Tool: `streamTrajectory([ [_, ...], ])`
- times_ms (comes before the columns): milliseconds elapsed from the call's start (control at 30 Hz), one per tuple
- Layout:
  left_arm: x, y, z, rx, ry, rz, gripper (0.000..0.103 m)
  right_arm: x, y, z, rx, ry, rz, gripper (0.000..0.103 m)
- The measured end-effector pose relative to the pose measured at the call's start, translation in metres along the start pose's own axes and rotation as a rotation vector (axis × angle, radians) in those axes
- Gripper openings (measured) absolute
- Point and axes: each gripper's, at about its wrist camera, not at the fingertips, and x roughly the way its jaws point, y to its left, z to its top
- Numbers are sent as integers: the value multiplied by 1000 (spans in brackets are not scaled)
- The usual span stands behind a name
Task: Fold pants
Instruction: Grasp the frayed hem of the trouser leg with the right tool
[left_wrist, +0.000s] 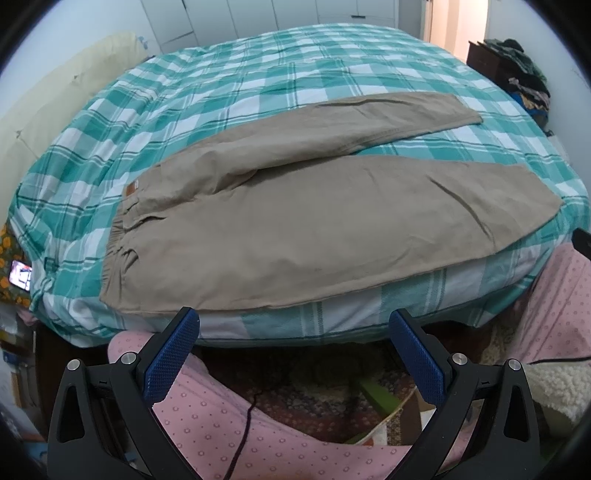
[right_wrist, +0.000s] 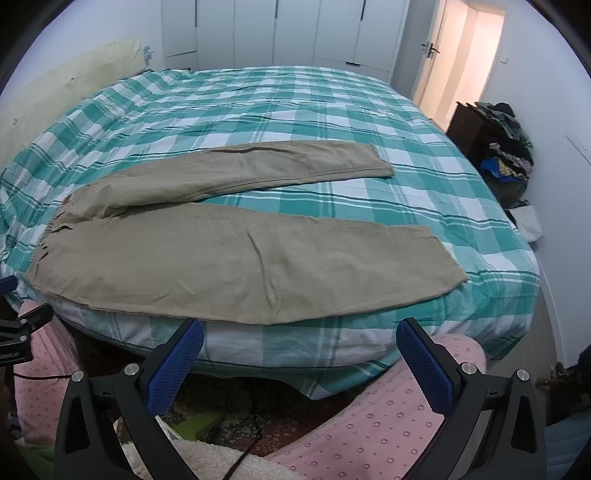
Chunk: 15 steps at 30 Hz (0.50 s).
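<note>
- The pants (left_wrist: 295, 229) lie flat on the bed (left_wrist: 229, 92), close to the near edge, with the waist on my left.
- The two legs are spread apart like a V. The far leg (right_wrist: 258, 166) points right and so does the near leg (right_wrist: 295, 258).
- I think no fold is made yet. All the folding is left to do.
- My left gripper (left_wrist: 293, 350) is wide open and holds nothing. It hangs just in front of the bed edge, not touching the pants.
- My right gripper (right_wrist: 301, 360) is wide open too, and holds nothing.
- The left view shows the waist and a small tag (left_wrist: 130, 189) up close, and a phone (left_wrist: 20, 277) by the bed.
- The right view shows the leg ends better, and the door (right_wrist: 436, 55).
</note>
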Motion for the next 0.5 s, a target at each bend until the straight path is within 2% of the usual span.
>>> streamTrajectory([
  [100, 1, -1, 13, 3, -22, -14, 102, 3, 10, 5, -23, -11, 65, 103],
  [200, -8, 0, 32, -4, -92, -14, 102, 2, 24, 25, -37, -63, 193, 103],
  [267, -12, 2, 39, -8, -121, -17, 102, -7, 23, 44, -26, -170, 299, 103],
  [300, -13, 3, 40, -11, -128, -20, 102, -18, 13, 58, -1, -306, 350, 103],
  [400, -4, 7, 37, -21, -106, -29, 102, -25, -15, 82, 23, -563, 412, 103],
  [433, 3, 8, 34, -27, -82, -33, 102, -7, -28, 97, 26, -577, 450, 103],
  [467, 11, 9, 31, -35, -54, -36, 102, 14, -37, 107, 44, -548, 472, 103],
  [500, 18, 11, 29, -43, -31, -37, 102, 48, -46, 119, 58, -429, 476, 103],
])
